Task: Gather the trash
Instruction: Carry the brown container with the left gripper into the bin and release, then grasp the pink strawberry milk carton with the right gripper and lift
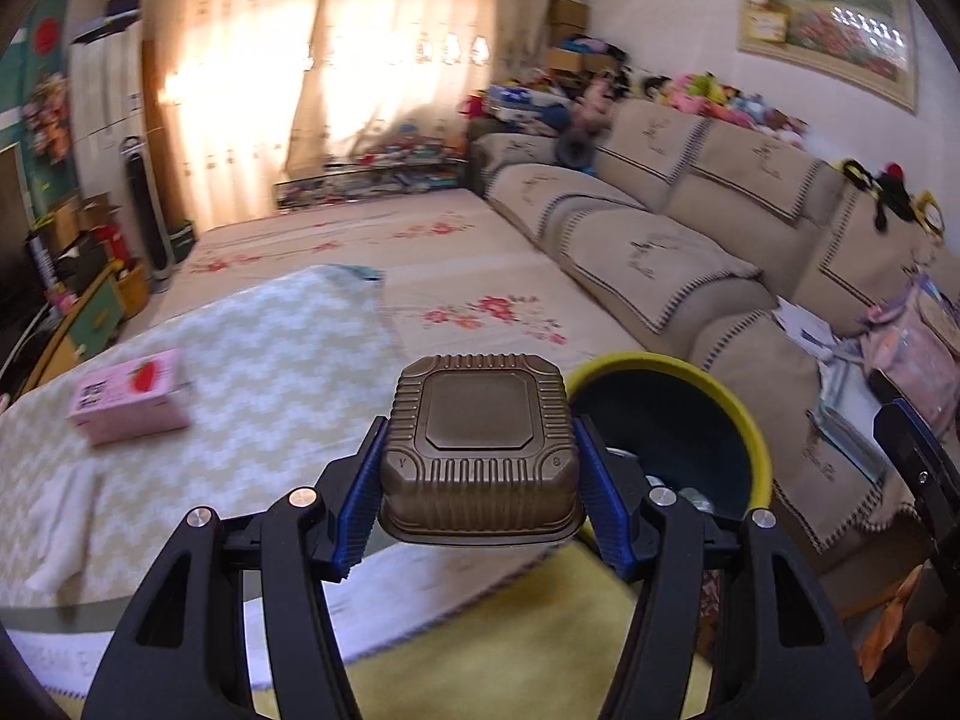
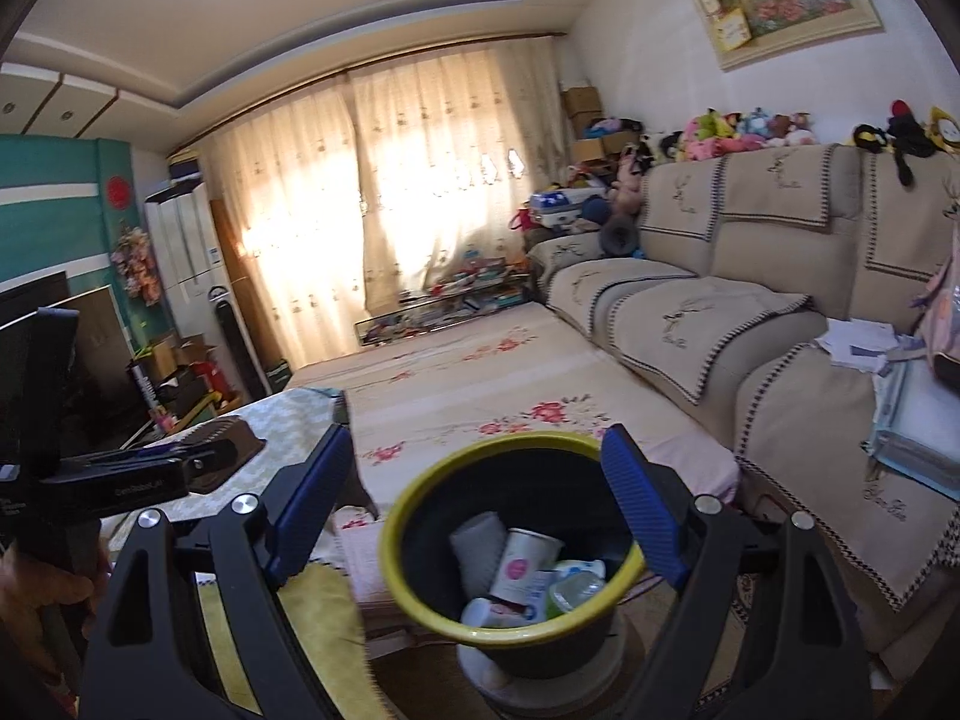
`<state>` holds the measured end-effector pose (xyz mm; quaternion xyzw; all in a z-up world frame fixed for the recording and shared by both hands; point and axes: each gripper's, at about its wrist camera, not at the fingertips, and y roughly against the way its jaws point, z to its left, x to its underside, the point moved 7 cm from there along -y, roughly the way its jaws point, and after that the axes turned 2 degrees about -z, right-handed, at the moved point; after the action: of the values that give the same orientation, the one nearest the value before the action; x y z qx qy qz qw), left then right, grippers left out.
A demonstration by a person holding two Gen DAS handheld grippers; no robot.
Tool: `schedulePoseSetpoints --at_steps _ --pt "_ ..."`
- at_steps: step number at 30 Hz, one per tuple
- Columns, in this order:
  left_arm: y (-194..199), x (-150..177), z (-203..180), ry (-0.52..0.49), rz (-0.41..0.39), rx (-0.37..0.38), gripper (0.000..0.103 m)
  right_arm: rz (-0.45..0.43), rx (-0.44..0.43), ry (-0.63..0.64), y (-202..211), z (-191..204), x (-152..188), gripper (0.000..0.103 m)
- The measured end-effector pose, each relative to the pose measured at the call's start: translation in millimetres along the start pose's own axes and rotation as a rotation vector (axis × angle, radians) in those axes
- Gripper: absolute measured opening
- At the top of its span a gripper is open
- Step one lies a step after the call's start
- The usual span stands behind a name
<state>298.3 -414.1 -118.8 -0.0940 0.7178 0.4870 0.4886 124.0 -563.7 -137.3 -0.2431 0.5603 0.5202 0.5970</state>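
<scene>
We have the brown ribbed plastic tray (image 1: 480, 450) pinched bottom-up between the blue pads of our left gripper (image 1: 480, 480), each pad pressing a side wall, so it hangs clear of the table and would likely drop cleanly once let go. Just beyond and to its right stands the dark waste bin with a yellow rim (image 1: 672, 420), its mouth open toward us; the tray is near that rim but not yet over it, by our judgement.

Our right gripper (image 2: 480, 504) has its jaws spread wide on either side of the bin (image 2: 510, 540) with nothing between the pads pressing, probably ready to steady it. Inside lie a white paper cup (image 2: 522, 564) and other small containers.

On the table's pale zigzag-patterned cloth (image 1: 270, 360) a pink tissue box (image 1: 129, 396) stands well apart. A beige sofa (image 1: 660, 252) runs behind the bin.
</scene>
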Motion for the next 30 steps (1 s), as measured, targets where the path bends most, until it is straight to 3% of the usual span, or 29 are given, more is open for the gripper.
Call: schedulePoseSetpoints --at_steps 6,10,12,14,18,24,30 --pt "-47.0 -3.6 -84.6 -0.080 0.059 0.106 0.060 -0.032 0.076 -0.041 8.0 -43.1 -9.1 0.080" --pt "-78.8 1.5 -115.4 -0.096 0.091 0.146 0.063 -0.041 0.109 -0.054 9.4 -57.6 -13.4 0.081" --pt "-96.8 2.8 -122.6 -0.091 0.107 0.151 0.089 -0.041 0.121 -0.058 9.6 -62.2 -14.4 0.081" --pt "-103.3 5.5 -120.2 -0.066 0.116 0.154 0.089 -0.038 0.121 -0.061 9.7 -62.0 -13.9 0.081" --pt "-78.7 4.3 -93.2 -0.038 0.066 0.149 0.089 -0.029 0.108 -0.049 4.9 -53.2 -10.7 0.081" --pt "0.6 17.4 -20.4 0.031 -0.044 0.084 0.093 0.031 0.027 -0.045 -13.8 -27.1 1.2 0.081" --pt "73.7 46.9 65.1 0.103 -0.100 -0.068 0.094 0.079 -0.091 -0.018 -28.7 29.0 8.0 0.082"
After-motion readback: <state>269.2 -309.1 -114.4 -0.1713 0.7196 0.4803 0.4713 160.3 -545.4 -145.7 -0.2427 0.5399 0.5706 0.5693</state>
